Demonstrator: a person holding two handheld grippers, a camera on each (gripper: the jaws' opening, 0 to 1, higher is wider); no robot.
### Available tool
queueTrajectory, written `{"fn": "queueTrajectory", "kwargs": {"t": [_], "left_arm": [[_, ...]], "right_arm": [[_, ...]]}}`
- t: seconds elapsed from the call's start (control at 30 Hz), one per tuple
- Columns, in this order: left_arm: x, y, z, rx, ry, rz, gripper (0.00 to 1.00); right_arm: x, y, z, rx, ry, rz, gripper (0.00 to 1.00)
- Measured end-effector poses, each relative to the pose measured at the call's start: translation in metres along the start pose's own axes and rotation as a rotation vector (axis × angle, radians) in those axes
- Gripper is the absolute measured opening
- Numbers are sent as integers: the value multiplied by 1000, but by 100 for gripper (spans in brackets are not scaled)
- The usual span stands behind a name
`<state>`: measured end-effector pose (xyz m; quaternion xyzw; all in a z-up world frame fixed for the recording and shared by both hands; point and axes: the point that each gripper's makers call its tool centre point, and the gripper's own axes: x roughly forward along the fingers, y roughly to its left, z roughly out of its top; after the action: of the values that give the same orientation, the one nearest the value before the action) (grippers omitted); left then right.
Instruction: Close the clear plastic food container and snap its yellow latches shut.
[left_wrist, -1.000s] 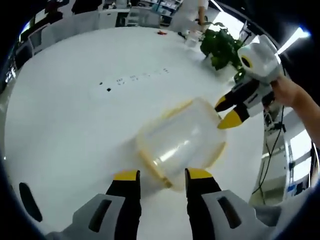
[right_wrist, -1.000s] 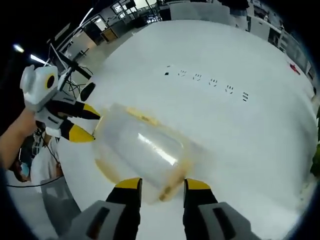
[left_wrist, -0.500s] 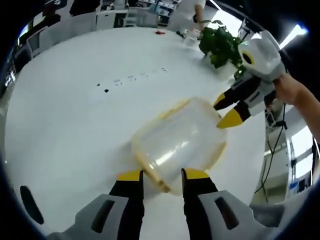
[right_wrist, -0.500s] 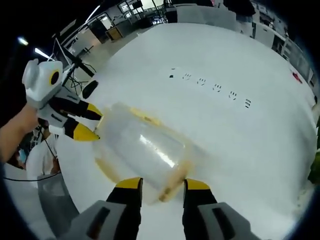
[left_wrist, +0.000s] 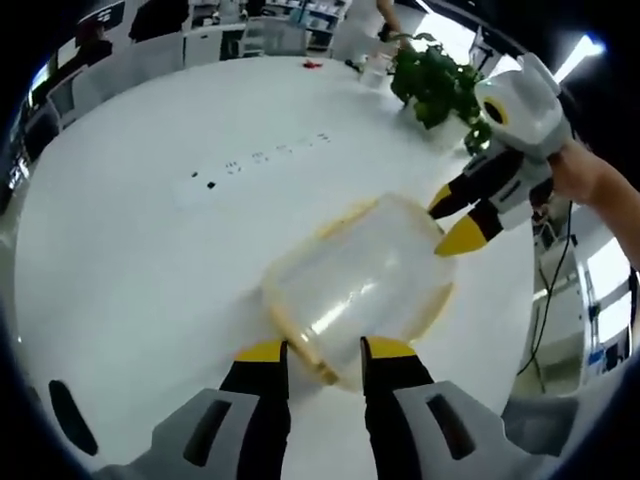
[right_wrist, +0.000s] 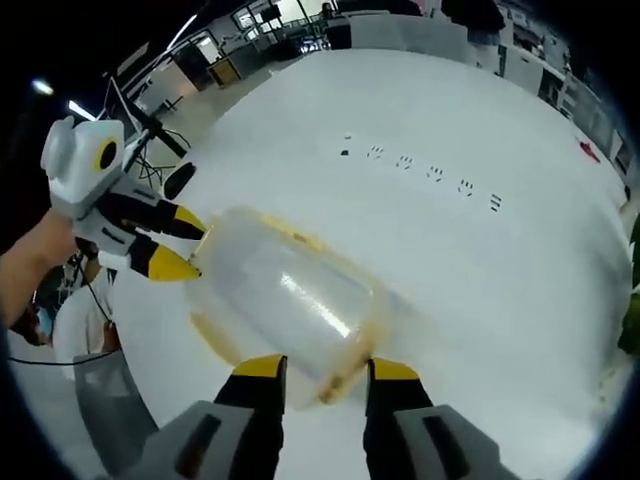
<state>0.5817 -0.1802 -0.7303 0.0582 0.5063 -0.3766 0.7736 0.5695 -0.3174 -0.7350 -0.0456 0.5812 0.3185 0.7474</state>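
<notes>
container: clear, on white table, btwn both grippers
left gripper: jaws apart, astride near-end latch
right gripper: jaws apart, astride opposite end
step: latching
next: prob press yellow latch down

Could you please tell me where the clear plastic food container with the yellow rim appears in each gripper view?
Left gripper view: clear plastic food container sits centre, just above that view's own jaws.
Right gripper view: it lies left of centre, again above the jaws.
Shared landmark: the row of small dark marks on the white table.

Both views look down close at opp. ends of container on white table.
</notes>
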Motion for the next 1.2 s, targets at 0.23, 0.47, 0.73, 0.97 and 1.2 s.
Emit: {"fn": "queueTrajectory", "kwargs": {"t": [0.23,0.47,0.73,0.97,1.2], "left_arm": [[0,-1,-1,34,1,-11,23],[0,0,-1,28,-1,-18,21],[1,-2,-2,15,-10,-33,19],[1,-2,0,-3,-13,-27,18],[3,-3,2,-27,-5,-16,20]], "right_arm": [[2,4,-2,-18,35,-43,26],[3,4,-3,-2,49,-29,24],[2,11,-7,19,49,-27,24],[2,11,-8,27,35,-23,23],[0,10,-8,35,10,-22,23]]}}
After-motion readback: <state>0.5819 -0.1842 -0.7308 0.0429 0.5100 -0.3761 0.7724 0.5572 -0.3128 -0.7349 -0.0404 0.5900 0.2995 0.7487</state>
